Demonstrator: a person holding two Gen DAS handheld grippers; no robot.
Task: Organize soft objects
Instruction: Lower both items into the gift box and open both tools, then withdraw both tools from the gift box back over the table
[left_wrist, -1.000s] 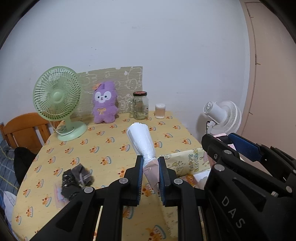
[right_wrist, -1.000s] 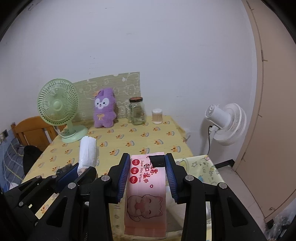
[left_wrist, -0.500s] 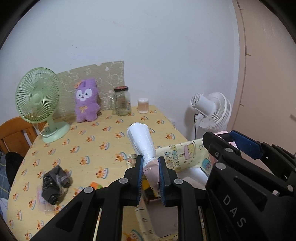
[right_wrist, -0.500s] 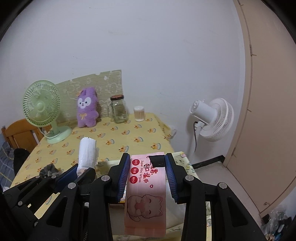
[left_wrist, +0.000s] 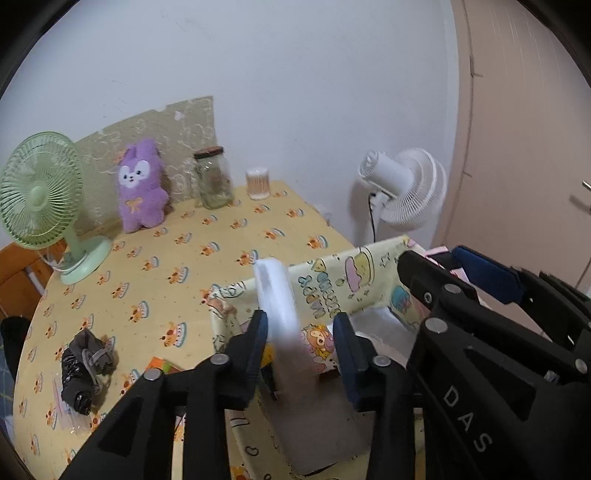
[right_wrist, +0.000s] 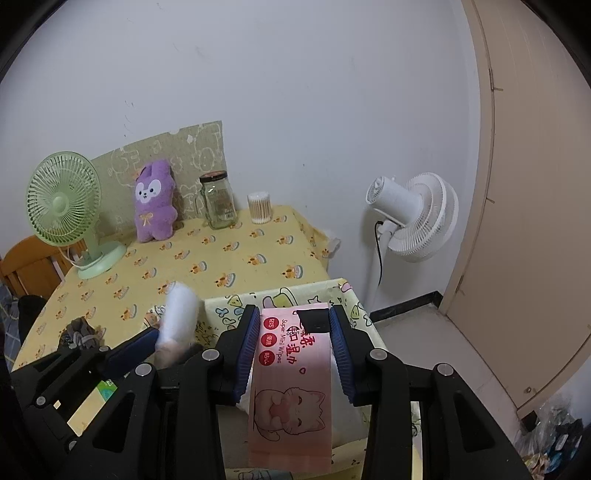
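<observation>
A yellow cartoon-print storage box (left_wrist: 332, 291) stands open at the table's near right edge, also in the right wrist view (right_wrist: 280, 295). My left gripper (left_wrist: 301, 328) is open above it. A white tissue pack (left_wrist: 277, 302) is blurred between its jaws, dropping into the box; it also shows in the right wrist view (right_wrist: 177, 317). My right gripper (right_wrist: 293, 332) is shut on a pink wet-wipes pack (right_wrist: 291, 384) over the box. A purple plush rabbit (left_wrist: 140, 184) stands at the back. A dark rolled cloth bundle (left_wrist: 85, 365) lies at the left.
A green desk fan (left_wrist: 40, 199) stands at the back left, a glass jar (left_wrist: 214, 177) and a cotton-swab tub (left_wrist: 258, 182) at the back. A white floor fan (left_wrist: 402, 192) stands right of the table. A wooden chair (right_wrist: 26, 266) is at the left.
My left gripper has opened and let go of the white tissue pack over the box. Both grippers moved right over the box. The right gripper still holds the wipes.
</observation>
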